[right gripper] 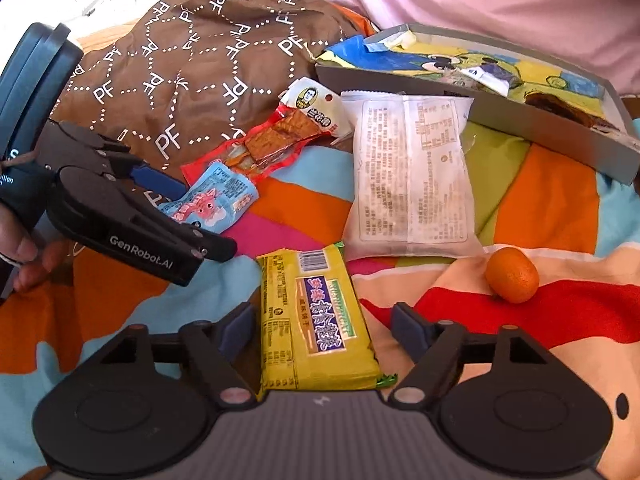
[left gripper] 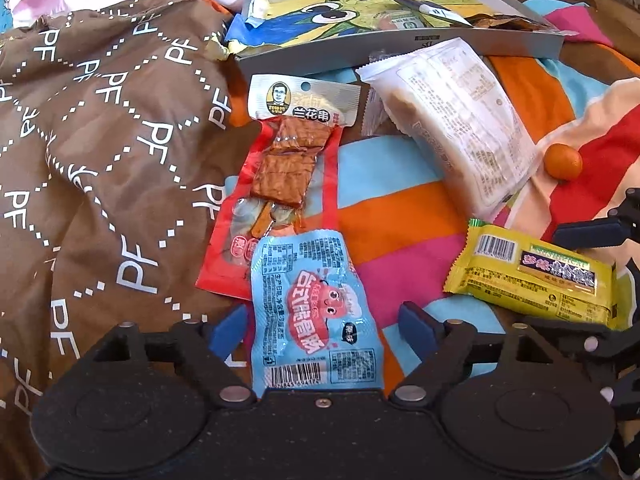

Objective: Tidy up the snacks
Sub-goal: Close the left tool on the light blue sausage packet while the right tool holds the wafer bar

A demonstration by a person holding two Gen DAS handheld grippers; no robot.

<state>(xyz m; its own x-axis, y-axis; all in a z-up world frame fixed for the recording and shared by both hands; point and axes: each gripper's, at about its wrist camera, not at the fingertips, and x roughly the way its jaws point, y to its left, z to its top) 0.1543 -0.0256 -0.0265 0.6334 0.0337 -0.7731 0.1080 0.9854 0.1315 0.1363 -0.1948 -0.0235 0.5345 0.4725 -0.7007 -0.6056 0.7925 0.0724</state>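
Across the bottom of the left wrist view, the left gripper [left gripper: 320, 320] stands open, its two blue pads spread on either side of a light blue snack packet [left gripper: 314, 312]; neither pad visibly touches the packet. Above that packet lies a red skewer packet [left gripper: 280, 184], its lower end tucked under the blue one. At upper right of centre a white wrapped cake [left gripper: 452, 128] lies tilted, and a small orange fruit [left gripper: 563, 161] rests just beside its right edge. At lower right a yellow biscuit packet [left gripper: 532, 276] lies on the striped blanket [left gripper: 400, 216]. Along the top edge a grey box [left gripper: 360, 56] with a cartoon lining holds a pen [left gripper: 424, 7] and a few loose items. A brown patterned cloth [left gripper: 100, 140] fills the left half.

Across the bottom of the right wrist view, the right gripper [right gripper: 322, 326] is likewise open, with the yellow biscuit packet [right gripper: 314, 320] lying between its pads and apart from both. The left gripper [right gripper: 188, 220] shows at left centre, held in a person's hand [right gripper: 28, 256], one finger over and one below the light blue snack packet [right gripper: 208, 200]. The orange fruit [right gripper: 512, 275] sits at right, just below the white wrapped cake [right gripper: 412, 176]. The grey box [right gripper: 500, 120] occupies the upper right.
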